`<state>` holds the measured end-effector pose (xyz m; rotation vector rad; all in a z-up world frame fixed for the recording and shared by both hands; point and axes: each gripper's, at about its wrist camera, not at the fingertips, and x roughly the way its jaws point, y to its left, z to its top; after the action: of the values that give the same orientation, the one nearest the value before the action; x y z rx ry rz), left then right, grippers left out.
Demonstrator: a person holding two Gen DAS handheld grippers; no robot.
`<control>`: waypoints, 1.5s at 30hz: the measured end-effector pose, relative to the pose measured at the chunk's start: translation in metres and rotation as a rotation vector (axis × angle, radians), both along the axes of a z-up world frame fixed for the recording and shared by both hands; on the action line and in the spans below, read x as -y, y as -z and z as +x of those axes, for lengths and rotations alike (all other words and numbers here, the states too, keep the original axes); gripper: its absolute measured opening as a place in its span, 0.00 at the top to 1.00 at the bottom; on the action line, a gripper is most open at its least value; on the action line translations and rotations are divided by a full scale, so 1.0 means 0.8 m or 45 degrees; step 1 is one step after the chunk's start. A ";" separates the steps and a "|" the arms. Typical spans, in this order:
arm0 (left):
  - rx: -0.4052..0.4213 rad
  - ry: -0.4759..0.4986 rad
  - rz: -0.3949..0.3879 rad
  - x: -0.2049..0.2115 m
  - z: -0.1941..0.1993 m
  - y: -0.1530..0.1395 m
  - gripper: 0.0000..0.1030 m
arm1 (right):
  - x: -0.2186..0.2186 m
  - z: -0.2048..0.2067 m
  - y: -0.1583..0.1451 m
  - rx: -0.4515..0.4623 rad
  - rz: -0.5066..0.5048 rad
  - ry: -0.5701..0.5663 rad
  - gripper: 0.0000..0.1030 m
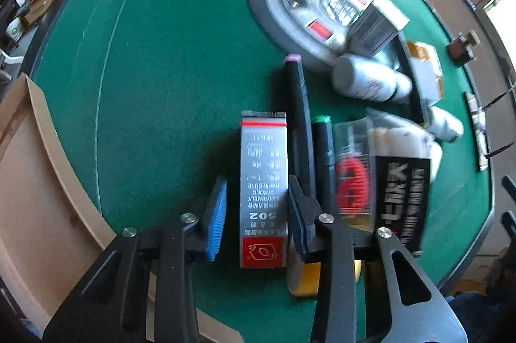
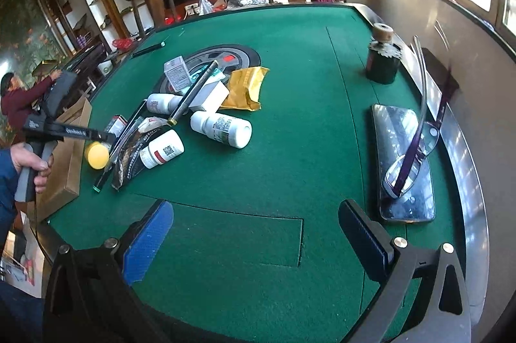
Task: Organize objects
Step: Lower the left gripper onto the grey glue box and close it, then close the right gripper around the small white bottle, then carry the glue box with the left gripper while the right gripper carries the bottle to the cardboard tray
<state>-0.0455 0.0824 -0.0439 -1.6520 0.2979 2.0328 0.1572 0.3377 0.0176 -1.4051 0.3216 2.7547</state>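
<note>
My left gripper [image 1: 258, 183] points down over a silver and red glue box [image 1: 262, 188] that lies flat on the green table [image 1: 161, 69]. The box sits between the jaws. The black right finger [image 1: 298, 207] is against its edge, while a strip of green shows between the box and the blue left pad [image 1: 216, 214]. Just right of the box lie two black markers, one pink-capped [image 1: 301, 104], one green-capped [image 1: 324, 149]. My right gripper [image 2: 258, 233] is open over bare felt with nothing between its fingers. The pile of white bottles [image 2: 222, 127], packets and boxes lies ahead and to its left.
A cardboard box [image 1: 35, 181] stands at the table's left edge. A phone [image 2: 403, 162] with glasses [image 2: 416, 149] on it lies by the right rim, and a black jar [image 2: 382, 62] stands behind it. A black packet [image 1: 403, 198], a yellow lid [image 2: 96, 154] and a round centre plate [image 1: 290, 4] are nearby.
</note>
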 end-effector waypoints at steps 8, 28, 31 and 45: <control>-0.048 -0.049 -0.023 0.002 0.019 0.001 0.74 | 0.004 -0.010 0.000 0.006 -0.010 -0.027 0.01; -0.154 -0.217 0.194 0.037 0.111 -0.072 0.74 | 0.082 -0.192 0.060 0.269 0.401 -0.825 0.28; -0.165 -0.243 0.209 0.048 0.125 -0.079 0.74 | 0.082 -0.206 0.079 0.333 0.368 -0.834 0.50; -0.182 -0.318 0.177 0.053 0.154 -0.063 0.74 | 0.035 -0.133 0.058 0.278 -0.169 -0.411 0.67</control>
<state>0.0777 0.0403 0.0066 -1.5253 -0.0042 2.3037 0.0508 0.3095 -0.0287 -1.9289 0.2959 2.8232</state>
